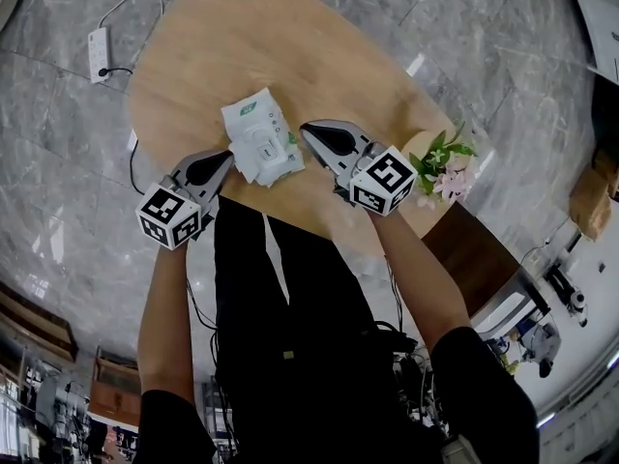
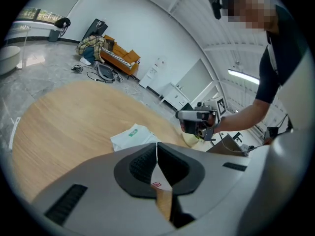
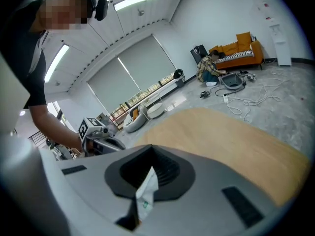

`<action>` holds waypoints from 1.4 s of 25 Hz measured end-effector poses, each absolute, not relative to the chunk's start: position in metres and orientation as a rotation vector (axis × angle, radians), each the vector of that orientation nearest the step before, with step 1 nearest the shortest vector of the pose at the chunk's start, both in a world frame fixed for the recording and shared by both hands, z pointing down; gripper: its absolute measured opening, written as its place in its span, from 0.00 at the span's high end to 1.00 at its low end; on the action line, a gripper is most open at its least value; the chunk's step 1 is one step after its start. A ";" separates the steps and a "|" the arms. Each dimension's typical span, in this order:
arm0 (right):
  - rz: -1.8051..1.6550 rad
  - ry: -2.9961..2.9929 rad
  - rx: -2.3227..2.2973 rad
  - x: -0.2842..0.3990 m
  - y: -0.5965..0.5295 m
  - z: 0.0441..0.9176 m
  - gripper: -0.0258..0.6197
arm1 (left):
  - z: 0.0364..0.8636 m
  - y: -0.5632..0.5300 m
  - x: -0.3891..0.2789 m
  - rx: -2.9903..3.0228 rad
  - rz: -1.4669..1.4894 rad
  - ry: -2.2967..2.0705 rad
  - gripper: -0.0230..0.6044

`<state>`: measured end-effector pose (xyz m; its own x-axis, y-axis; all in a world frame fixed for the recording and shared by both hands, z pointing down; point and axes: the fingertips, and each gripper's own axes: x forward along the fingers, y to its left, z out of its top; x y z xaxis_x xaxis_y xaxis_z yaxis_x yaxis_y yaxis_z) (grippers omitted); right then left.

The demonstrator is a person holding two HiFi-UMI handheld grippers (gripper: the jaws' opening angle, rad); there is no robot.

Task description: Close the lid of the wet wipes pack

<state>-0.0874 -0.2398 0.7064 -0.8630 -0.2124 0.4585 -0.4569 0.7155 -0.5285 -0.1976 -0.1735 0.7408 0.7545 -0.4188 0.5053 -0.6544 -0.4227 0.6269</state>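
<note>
The white wet wipes pack (image 1: pixel 257 133) with green print lies on the round wooden table (image 1: pixel 222 46), its white plastic lid (image 1: pixel 261 151) facing up; I cannot tell if the flap is down. My left gripper (image 1: pixel 228 159) is at the pack's near left edge. In the left gripper view its jaws (image 2: pixel 156 151) are pressed together on a thin white strip of the pack (image 2: pixel 133 134). My right gripper (image 1: pixel 308 130) sits at the pack's right edge. The right gripper view shows that gripper (image 3: pixel 147 173) shut on a white fold of wrapper (image 3: pixel 145 193) with green print.
A small bunch of pink and white flowers (image 1: pixel 440 162) stands at the table's right edge. A white power strip (image 1: pixel 99 51) and its cable lie on the marble floor to the left. A wooden seat (image 1: pixel 479 249) is close by on the right.
</note>
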 end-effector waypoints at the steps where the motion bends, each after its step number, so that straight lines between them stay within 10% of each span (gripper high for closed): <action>1: 0.933 -2.556 0.521 -0.087 -0.240 0.709 0.94 | 0.742 -0.174 -0.196 2.079 0.343 -0.805 0.93; 35: 1.035 -2.559 0.610 -0.054 -0.242 0.722 0.94 | 0.778 -0.181 -0.142 2.114 0.720 -0.768 0.93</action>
<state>-0.0544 -0.2415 0.7217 -0.8601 -0.2679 0.4342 -0.4945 0.6474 -0.5800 -0.1418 -0.1807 0.7777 0.6597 -0.2838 0.6959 -0.7126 -0.5302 0.4594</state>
